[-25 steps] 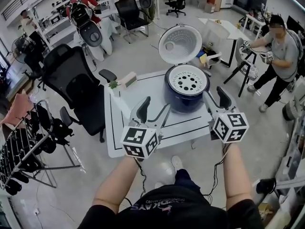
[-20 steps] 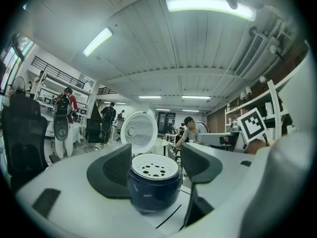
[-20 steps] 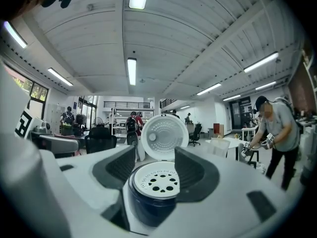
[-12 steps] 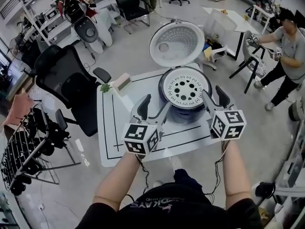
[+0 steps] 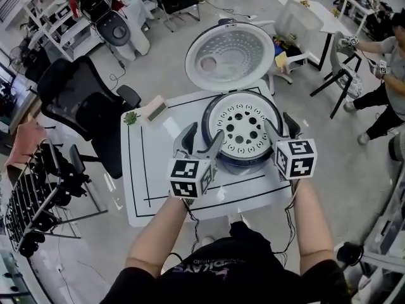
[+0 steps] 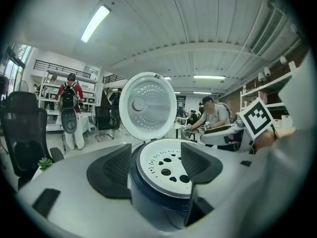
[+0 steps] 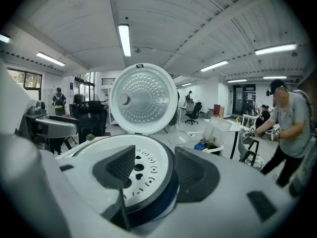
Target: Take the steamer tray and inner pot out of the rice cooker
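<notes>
Removal has not begun: the steamer tray (image 5: 239,130) sits in the mouth of the rice cooker (image 5: 247,164), whose lid (image 5: 229,56) stands up, on the white surface (image 5: 145,170). The inner pot, presumably underneath, is hidden. The left gripper (image 5: 204,138) and right gripper (image 5: 281,126) flank the near rim, jaws spread, grasping nothing. Both lifts remain.

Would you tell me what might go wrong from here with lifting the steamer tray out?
The left tool and right tool stand open at opposite sides of the steamer tray; its rim lies just inside that of the rice cooker, so a jaw might grip the cooker instead. An uneven lift may tilt the tray. The raised lid stands close behind and could be knocked.
</notes>
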The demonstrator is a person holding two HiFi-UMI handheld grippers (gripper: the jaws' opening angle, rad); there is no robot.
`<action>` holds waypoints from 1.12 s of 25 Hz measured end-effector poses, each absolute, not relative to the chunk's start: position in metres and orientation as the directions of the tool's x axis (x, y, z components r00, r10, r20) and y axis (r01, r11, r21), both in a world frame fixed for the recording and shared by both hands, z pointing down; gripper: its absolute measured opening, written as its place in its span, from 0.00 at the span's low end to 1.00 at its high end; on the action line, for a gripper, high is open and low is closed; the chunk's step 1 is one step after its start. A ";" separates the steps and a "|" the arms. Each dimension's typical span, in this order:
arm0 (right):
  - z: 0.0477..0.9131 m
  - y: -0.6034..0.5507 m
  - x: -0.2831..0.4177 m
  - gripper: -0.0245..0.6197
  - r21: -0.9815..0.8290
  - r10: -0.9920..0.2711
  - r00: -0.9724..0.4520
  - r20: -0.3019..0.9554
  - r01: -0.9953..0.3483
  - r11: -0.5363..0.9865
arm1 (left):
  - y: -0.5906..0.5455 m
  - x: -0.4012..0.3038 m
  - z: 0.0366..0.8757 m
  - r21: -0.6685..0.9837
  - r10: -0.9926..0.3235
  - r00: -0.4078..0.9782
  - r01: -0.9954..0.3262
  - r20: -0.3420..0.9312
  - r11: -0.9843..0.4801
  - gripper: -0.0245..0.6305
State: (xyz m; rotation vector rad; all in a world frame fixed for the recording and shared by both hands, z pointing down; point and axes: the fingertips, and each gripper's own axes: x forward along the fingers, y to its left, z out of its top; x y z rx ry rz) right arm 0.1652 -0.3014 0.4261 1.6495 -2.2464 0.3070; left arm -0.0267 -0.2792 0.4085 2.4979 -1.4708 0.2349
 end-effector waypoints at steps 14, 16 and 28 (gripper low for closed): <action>0.472 -0.337 0.172 0.40 0.156 -0.804 -0.200 0.560 -0.928 0.340 | -0.314 -0.022 0.454 0.074 -0.839 0.412 -0.907 0.356 -0.414 0.50; 0.475 -0.339 0.172 0.40 0.175 -0.798 -0.191 0.571 -0.922 0.346 | -0.315 -0.021 0.456 0.077 -0.838 0.412 -0.907 0.358 -0.413 0.50; 0.487 -0.343 0.171 0.34 0.241 -0.754 -0.133 0.643 -0.900 0.364 | -0.319 -0.018 0.461 0.095 -0.832 0.419 -0.905 0.364 -0.415 0.50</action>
